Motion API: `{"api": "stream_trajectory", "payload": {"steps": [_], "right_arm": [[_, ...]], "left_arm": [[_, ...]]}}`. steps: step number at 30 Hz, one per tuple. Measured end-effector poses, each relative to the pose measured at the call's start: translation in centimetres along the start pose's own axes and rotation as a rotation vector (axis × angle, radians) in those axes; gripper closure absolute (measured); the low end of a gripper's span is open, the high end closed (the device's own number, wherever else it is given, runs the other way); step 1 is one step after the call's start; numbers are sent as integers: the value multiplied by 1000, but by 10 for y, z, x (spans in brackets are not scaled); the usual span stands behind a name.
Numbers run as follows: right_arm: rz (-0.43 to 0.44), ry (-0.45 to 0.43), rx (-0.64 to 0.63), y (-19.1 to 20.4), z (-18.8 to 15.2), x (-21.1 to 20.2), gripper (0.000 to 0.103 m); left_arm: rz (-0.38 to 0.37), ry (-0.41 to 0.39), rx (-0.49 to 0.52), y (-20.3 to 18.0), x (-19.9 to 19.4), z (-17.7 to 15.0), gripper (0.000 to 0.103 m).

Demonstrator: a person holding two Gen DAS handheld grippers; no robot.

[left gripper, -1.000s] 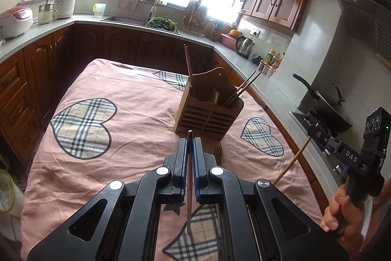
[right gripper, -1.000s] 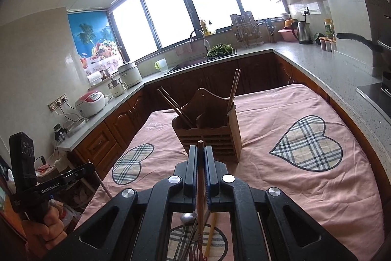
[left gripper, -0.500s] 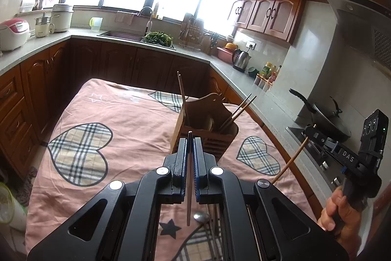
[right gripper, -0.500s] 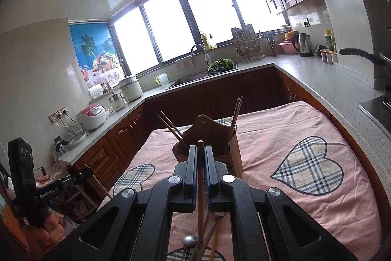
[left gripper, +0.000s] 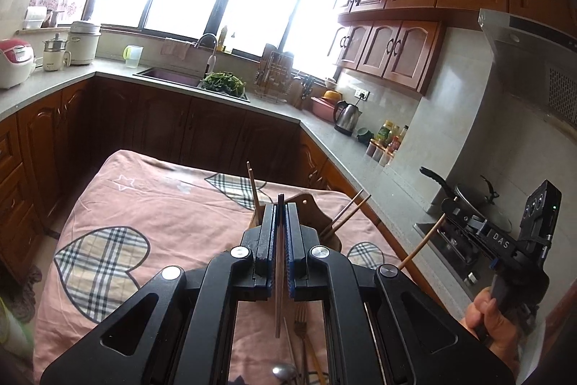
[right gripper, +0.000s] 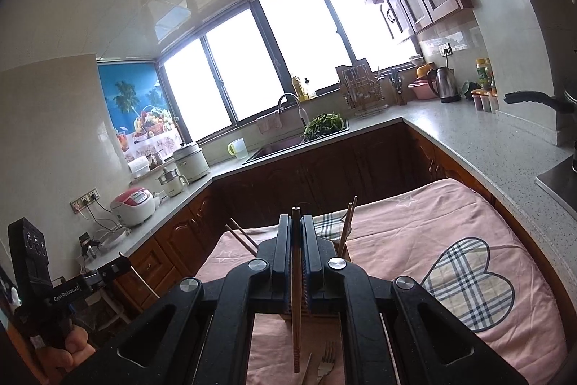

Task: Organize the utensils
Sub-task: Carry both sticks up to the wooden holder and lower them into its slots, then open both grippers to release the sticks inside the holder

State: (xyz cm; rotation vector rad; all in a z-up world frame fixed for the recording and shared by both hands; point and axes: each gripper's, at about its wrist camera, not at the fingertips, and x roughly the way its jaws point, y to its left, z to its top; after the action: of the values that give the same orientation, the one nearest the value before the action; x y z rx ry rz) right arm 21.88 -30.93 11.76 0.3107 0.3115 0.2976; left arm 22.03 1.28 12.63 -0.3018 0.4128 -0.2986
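My left gripper is shut on a dark chopstick that hangs down between its fingers. My right gripper is shut on a brown chopstick; it also shows at the right of the left wrist view, its chopstick slanting down. The wooden utensil holder stands on the pink cloth, mostly hidden behind each gripper, with chopsticks sticking out of it. A fork and a spoon lie on the cloth below the left gripper.
The table wears a pink cloth with plaid hearts. Dark cabinets and a grey counter wrap around it, with a sink, kettle and rice cooker. A pan sits on the stove at right.
Both grippers have risen and tilted upward with their chopsticks. The holder has sunk lower in both views and is now largely hidden behind the fingers.
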Motion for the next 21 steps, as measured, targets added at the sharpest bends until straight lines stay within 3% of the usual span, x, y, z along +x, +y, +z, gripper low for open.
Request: {"api": "stream_trajectory", "payload": {"steps": [13, 21], "right_arm": [[-31, -120, 33, -18, 47, 44, 98], [-72, -134, 4, -26, 37, 79, 98]], "left_arm": [[-14, -125, -21, -4, 47, 57, 99], [21, -116, -33, 5, 93, 53, 99]]}}
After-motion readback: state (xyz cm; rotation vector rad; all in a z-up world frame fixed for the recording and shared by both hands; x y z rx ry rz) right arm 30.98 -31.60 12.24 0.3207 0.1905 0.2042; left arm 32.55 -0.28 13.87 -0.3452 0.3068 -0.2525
